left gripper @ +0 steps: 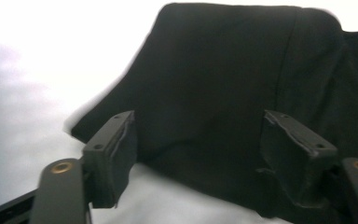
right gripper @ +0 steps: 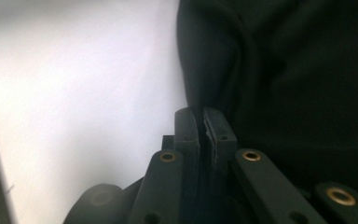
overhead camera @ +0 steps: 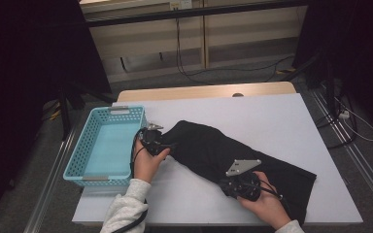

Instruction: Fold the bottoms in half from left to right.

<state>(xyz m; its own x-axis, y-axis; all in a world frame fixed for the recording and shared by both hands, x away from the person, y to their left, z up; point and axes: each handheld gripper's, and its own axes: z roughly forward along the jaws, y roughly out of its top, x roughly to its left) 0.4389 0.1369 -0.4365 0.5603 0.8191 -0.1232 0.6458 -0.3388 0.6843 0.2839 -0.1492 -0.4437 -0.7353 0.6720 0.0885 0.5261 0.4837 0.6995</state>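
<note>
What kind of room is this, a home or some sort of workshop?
Most likely a lab or recording studio, not a home: a white-topped table stands between black curtains, loose black cables trail over the grey floor, and a person works a black garment with handheld grippers.

The black cloth (right gripper: 279, 70) ran beyond the top and right edges past the pinched jaws; its nipped fold was hidden between them. Blur softened everything ahead.

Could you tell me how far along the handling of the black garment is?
Early. The black garment lies spread on the white table. The right gripper has pinched its near edge; the left gripper is open around its end. The blue basket holds nothing yet.
</note>
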